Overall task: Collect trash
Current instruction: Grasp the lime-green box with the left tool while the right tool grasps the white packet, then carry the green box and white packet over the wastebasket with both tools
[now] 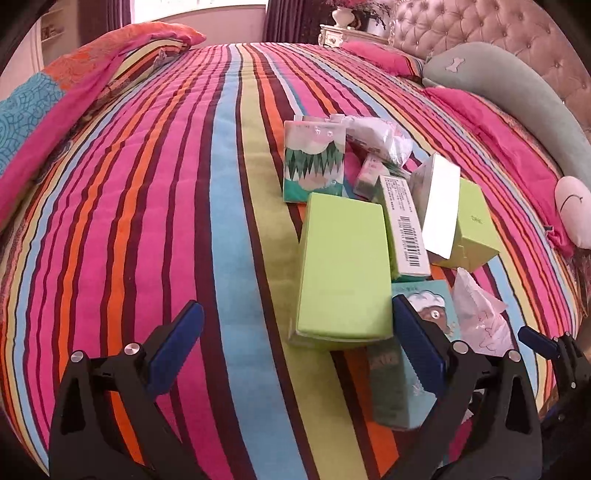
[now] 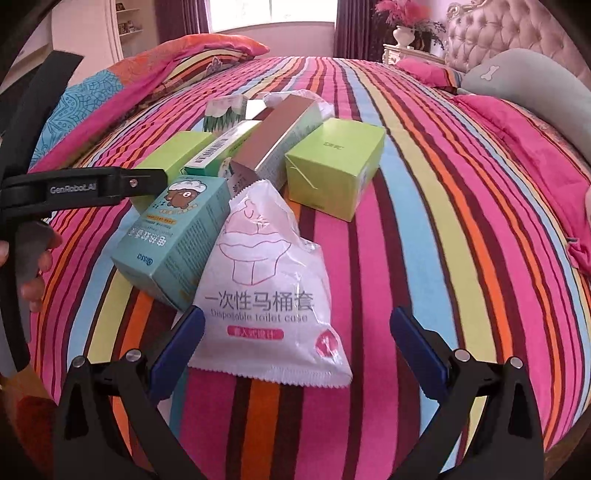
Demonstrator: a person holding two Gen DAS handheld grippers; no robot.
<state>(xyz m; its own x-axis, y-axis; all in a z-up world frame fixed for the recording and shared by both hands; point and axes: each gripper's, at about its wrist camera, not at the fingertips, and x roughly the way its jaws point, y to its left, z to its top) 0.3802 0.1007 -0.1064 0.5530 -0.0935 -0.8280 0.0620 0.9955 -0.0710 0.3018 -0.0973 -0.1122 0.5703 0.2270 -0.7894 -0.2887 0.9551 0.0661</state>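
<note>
Just ahead of the right gripper [image 2: 297, 343], whose blue-padded jaws stand wide and empty, lies a white plastic sachet [image 2: 275, 295], thin, crinkly, with serrated edges; its near edge sits between the fingers, so it looks the likeliest first pick. Leaning against the sachet's left side is a teal carton [image 2: 173, 240] printed with a cartoon bear, stiff card with sharp corners. The left gripper [image 1: 295, 345] is likewise spread wide and holds nothing; between its fingers lies a long lime-green box [image 1: 345, 269], smooth and flat-faced. Beyond these the trash is heaped loosely on the striped bedspread [image 1: 166, 184], a soft quilted surface that will give under pressure: a squat green cube box [image 2: 334, 168], a barcoded carton [image 1: 404, 225], a forest-print packet [image 1: 314, 162] and a clear crumpled wrapper [image 1: 373, 136]. Farthest off stands the tufted headboard [image 2: 509, 33].
</note>
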